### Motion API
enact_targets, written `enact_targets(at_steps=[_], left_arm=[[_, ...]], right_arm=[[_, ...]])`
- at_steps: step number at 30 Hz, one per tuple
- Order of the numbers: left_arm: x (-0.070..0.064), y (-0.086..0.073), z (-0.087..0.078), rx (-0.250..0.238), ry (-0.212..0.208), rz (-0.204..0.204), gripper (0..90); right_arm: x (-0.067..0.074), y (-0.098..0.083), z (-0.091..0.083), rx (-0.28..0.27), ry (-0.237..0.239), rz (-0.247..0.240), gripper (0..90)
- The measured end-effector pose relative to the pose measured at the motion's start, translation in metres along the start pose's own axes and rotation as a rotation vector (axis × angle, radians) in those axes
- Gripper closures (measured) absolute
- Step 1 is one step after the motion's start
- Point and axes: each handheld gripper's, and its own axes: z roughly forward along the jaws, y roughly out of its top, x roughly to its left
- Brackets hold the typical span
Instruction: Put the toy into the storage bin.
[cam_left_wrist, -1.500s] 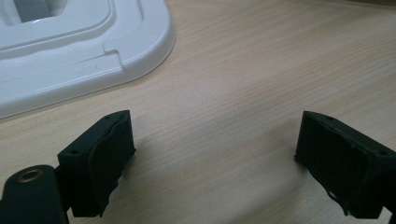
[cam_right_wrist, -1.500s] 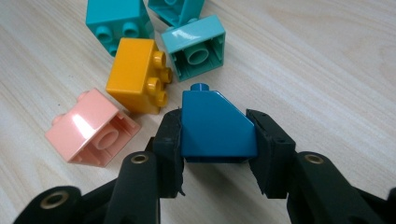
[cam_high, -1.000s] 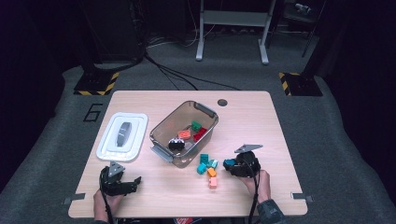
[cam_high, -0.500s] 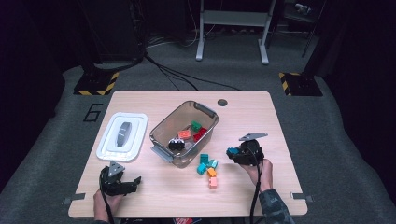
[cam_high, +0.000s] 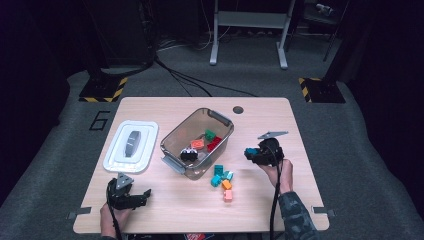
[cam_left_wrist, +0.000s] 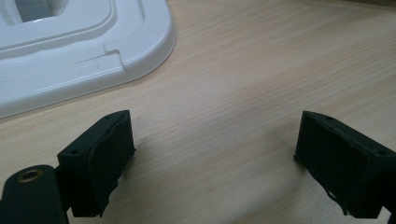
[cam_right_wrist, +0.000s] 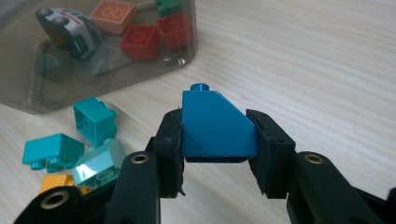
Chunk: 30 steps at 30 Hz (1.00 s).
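Note:
My right gripper (cam_right_wrist: 217, 151) is shut on a blue sloped brick (cam_right_wrist: 217, 128), held off the table to the right of the clear bin (cam_right_wrist: 28, 88). From above, the right gripper (cam_high: 256, 153) hovers with the blue brick (cam_high: 250, 151) at its tip, just right of the bin (cam_high: 172, 137). The bin holds a toy car (cam_right_wrist: 70, 25) and red (cam_right_wrist: 140, 39), orange (cam_right_wrist: 114, 14) and green bricks. My left gripper (cam_high: 142, 195) rests open near the front left edge, and in its own view the left gripper (cam_left_wrist: 215, 154) has only bare wood between the jaws.
Several loose teal, orange and pink bricks (cam_high: 222, 177) lie in front of the bin. The white lid (cam_high: 120, 155) lies flat left of the bin, its corner (cam_left_wrist: 93, 51) just beyond my left jaws. A round hole (cam_high: 238, 109) is near the table's far edge.
My right gripper has lifted and moved away from the person with the blue brick in it. The left gripper has stayed put.

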Motion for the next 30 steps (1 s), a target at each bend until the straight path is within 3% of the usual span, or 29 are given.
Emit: enact_targets(at_steps=[20, 30], left_arm=[[-0.001, 0.000, 0.001, -0.010, 0.003, -0.011, 11.3], [-0.001, 0.000, 0.001, -0.009, 0.003, -0.010, 11.4]], right_arm=[[-0.014, 0.054, -0.007, -0.035, -0.026, 0.005, 59.0], [-0.021, 0.081, -0.008, -0.040, -0.067, 0.006, 59.0]])
